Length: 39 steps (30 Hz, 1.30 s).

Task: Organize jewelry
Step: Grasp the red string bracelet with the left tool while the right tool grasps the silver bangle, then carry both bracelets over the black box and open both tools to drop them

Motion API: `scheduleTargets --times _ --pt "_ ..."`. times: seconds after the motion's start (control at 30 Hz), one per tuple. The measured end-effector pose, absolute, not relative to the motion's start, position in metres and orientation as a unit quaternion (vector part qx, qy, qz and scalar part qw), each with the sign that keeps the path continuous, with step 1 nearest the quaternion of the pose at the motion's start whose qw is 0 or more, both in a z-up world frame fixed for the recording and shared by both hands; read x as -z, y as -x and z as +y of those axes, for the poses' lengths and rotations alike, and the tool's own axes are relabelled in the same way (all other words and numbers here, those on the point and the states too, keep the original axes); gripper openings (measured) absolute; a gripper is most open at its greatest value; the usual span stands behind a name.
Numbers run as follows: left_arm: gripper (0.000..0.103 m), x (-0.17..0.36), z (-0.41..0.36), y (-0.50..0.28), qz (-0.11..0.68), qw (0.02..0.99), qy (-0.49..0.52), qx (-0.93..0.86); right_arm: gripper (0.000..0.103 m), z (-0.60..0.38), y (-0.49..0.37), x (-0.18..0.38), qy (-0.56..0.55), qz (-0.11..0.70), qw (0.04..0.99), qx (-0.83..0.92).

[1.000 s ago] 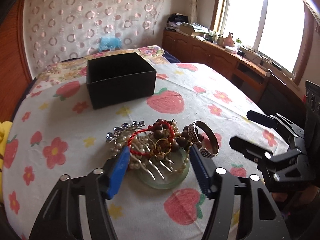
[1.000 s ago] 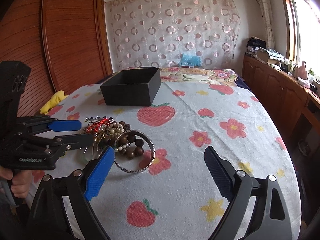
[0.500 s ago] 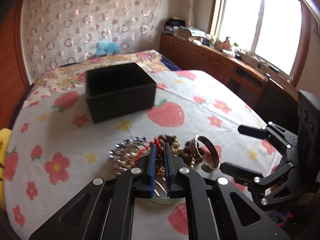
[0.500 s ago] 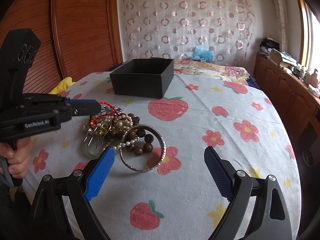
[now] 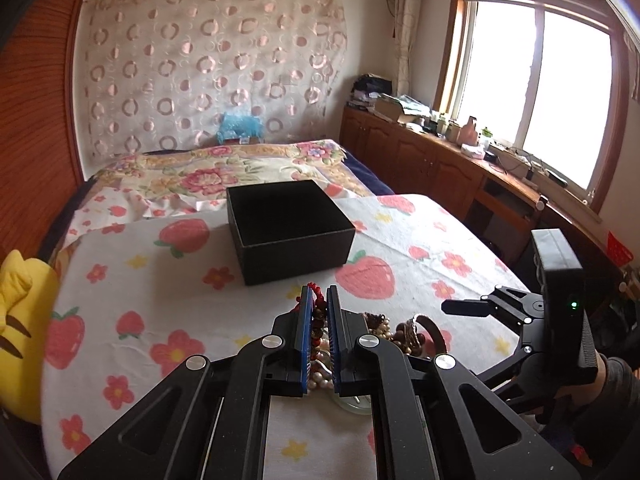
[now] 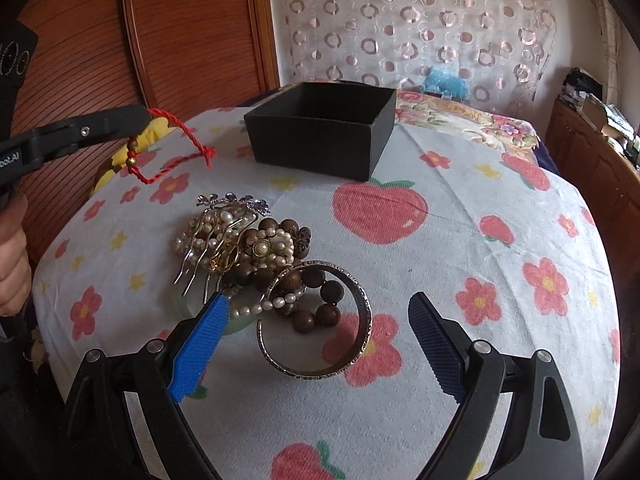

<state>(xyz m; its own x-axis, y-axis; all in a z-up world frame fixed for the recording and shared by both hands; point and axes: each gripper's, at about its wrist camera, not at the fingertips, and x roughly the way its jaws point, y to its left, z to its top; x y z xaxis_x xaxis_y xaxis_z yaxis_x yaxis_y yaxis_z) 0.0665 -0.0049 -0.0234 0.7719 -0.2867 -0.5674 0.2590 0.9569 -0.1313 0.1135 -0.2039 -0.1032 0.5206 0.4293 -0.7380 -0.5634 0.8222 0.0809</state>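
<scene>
My left gripper (image 5: 319, 294) is shut on a red cord bracelet (image 5: 317, 290) and holds it in the air; in the right wrist view the red cord (image 6: 176, 152) dangles from the left gripper (image 6: 144, 117), left of the open black box (image 6: 322, 130). The black box (image 5: 288, 228) stands just beyond the left fingertips. A jewelry pile (image 6: 244, 244) of pearls, wooden beads and a hair comb lies on the strawberry cloth, with a silver bangle (image 6: 316, 320) leaning on it. My right gripper (image 6: 316, 328) is open and empty, straddling the bangle.
A pale green dish (image 6: 188, 304) lies under the pile. A yellow plush (image 5: 22, 320) sits at the table's left edge. A wooden cabinet (image 5: 440, 168) runs along the window wall to the right. A bed (image 5: 224, 168) lies behind the table.
My left gripper closed on the red cord bracelet in the pile and lifted it up toward the black box. The right gripper moved in closer over the bangle.
</scene>
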Motion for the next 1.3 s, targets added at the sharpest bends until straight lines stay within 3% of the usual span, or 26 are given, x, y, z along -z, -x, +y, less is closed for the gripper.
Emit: scheduleTargets --times 0.17,0.27,0.67,1.3 --pt "0.006 0.026 -0.002 -0.069 0.308 0.941 0.023 0.142 0.076 -0.203 -0.118 0.110 0.088 0.413 0.857 -0.295" --pt "0.006 0.030 -0.001 -0.070 0.311 0.940 0.022 0.141 0.061 -0.204 -0.118 0.114 0.094 0.421 0.852 -0.298" --pt "0.006 0.018 0.003 -0.097 0.301 0.944 0.014 0.138 0.061 -0.207 -0.130 0.089 0.111 0.387 0.870 -0.285" --pt "0.006 0.003 -0.005 -0.196 0.306 0.944 0.000 0.122 0.061 -0.185 -0.219 0.050 0.123 0.340 0.895 -0.261"
